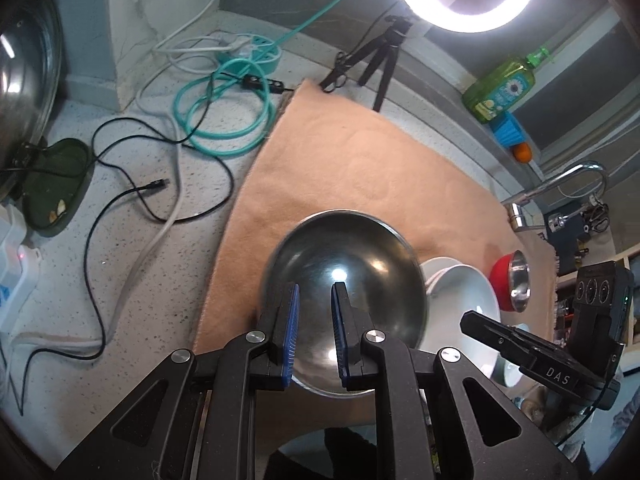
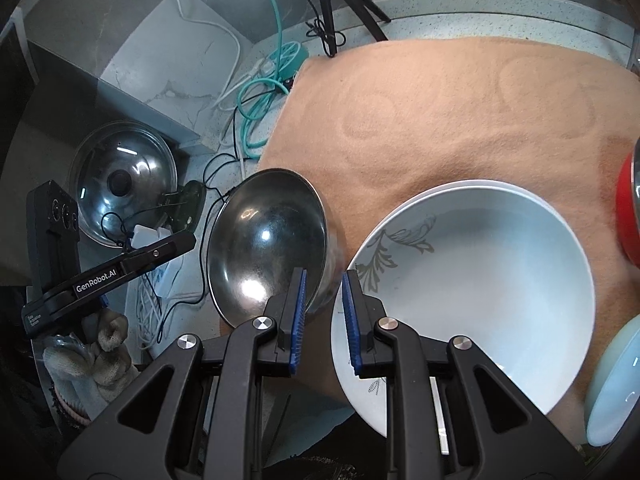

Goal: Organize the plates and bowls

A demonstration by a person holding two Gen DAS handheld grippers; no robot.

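Observation:
A steel bowl [image 1: 344,276] is tilted above the peach towel [image 1: 360,160]; it also shows in the right wrist view [image 2: 268,240]. My left gripper [image 1: 316,292] has its blue pads around the bowl's near rim and holds it. My right gripper [image 2: 325,280] is open and empty, just above the near left rim of a white bowl with a leaf pattern [image 2: 472,280], which sits on a white plate [image 2: 536,196]. The white bowl also shows in the left wrist view [image 1: 464,296]. A red bowl with a steel inside [image 1: 510,280] lies at the right.
Cables [image 1: 160,168], a teal hose [image 1: 224,112] and a power strip lie on the counter left of the towel. A steel pot lid [image 2: 120,184] leans at the left. A small tripod [image 1: 380,60], ring light, dish soap bottle [image 1: 500,88] and faucet [image 1: 560,188] stand behind. A pale plate [image 2: 616,384] is at the right edge.

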